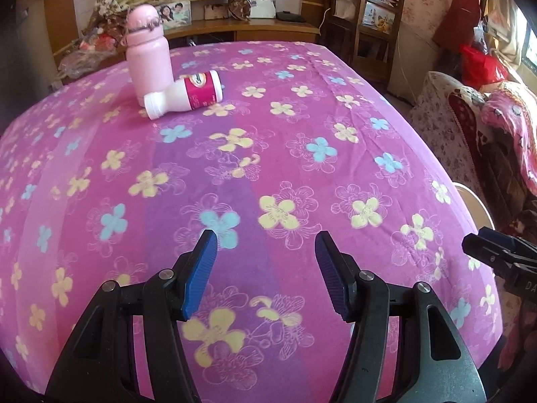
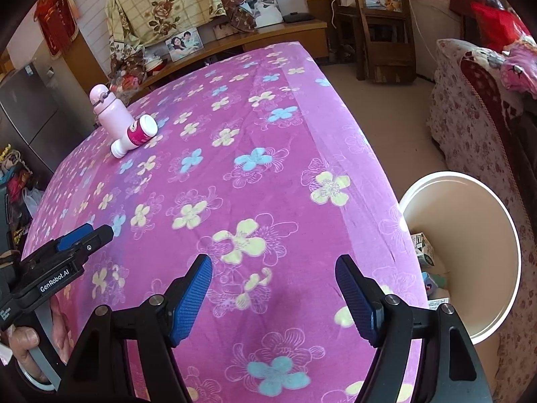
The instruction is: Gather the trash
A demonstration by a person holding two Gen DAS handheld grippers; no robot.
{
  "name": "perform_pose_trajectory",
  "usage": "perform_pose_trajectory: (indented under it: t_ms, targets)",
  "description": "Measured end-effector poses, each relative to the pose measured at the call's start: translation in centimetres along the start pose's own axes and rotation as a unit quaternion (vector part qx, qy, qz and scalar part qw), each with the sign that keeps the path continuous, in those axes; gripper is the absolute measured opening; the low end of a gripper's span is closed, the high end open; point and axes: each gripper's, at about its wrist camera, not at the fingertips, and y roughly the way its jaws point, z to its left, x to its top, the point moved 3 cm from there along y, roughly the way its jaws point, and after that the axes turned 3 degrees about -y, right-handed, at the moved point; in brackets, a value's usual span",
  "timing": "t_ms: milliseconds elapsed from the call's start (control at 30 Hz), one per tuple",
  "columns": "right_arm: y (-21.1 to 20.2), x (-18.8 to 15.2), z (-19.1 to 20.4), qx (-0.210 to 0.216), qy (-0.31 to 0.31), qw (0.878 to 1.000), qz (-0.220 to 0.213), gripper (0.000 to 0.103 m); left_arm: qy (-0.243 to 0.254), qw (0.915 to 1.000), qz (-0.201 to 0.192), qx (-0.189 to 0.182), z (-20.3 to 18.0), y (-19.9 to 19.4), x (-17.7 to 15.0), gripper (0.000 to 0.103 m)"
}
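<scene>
Trash here seems to come down to one piece left on the flowered cloth (image 1: 302, 168): the white bottle with the magenta label (image 1: 184, 95), lying on its side far across the table. Going from the biggest thing down, the cloth covers the whole tabletop and is bare over most of its spread. Beside the table's right edge, on the floor, stands the cream bin (image 2: 503, 235), and a few cartons and scraps show at its bottom, so collecting looks partly done. Behind the lying bottle, touching or nearly so, an upright pale pink flask (image 1: 147, 53) stands with its cap on; it looks like a keeper rather than rubbish, though that is a guess.

The left gripper (image 1: 265, 248) has its jaws apart with nothing between them, over the near part of the cloth. The right gripper (image 2: 273, 272) is likewise apart and empty, nearer the bin.

The step in hand reads as reaching out for the next item. That calls for a long reach to the far left, jaws spanning the bottle's body across its length, and closing without knocking the flask over
</scene>
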Motion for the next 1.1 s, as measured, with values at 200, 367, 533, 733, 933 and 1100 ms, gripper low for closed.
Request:
perform_pose_trajectory:
  t_ms: [200, 367, 533, 733, 933, 1100]
  targets:
    - [-2.9, -0.8, -1.1, -0.033, 0.01, 0.999, -0.034, 0.074, 0.022, 0.9992, -0.032, -0.006, -2.4, -2.5, -0.4, 0.059]
    - [-7.0, -2.1, -3.3, -0.073, 0.026, 0.995, -0.07, 0.078, 0.042, 0.9959, -0.058, -0.055, -7.0, -5.0, -0.7, 0.062]
    - [-11.7, -3.5, -6.0, -0.127, 0.035, 0.985, -0.108, 0.082, 0.074, 0.9878, -0.085, -0.107, -12.9, -7.6, -1.4, 0.072]
    - [-16.7, -5.3, -8.7, -0.188, 0.045, 0.969, -0.151, 0.086, 0.102, 0.98, -0.093, -0.143, -17.6, -9.4, -2.1, 0.073]
    - [-19.7, -6.6, -9.6, -0.209, 0.056, 0.959, -0.183, 0.089, 0.128, 0.9742, -0.118, -0.144, -19.6, -11.3, -2.9, 0.073]
    - [-20.7, -7.2, -9.5, -0.216, 0.07, 0.953, -0.2, 0.089, 0.134, 0.9699, -0.14, -0.147, -20.0, -12.5, -3.4, 0.073]
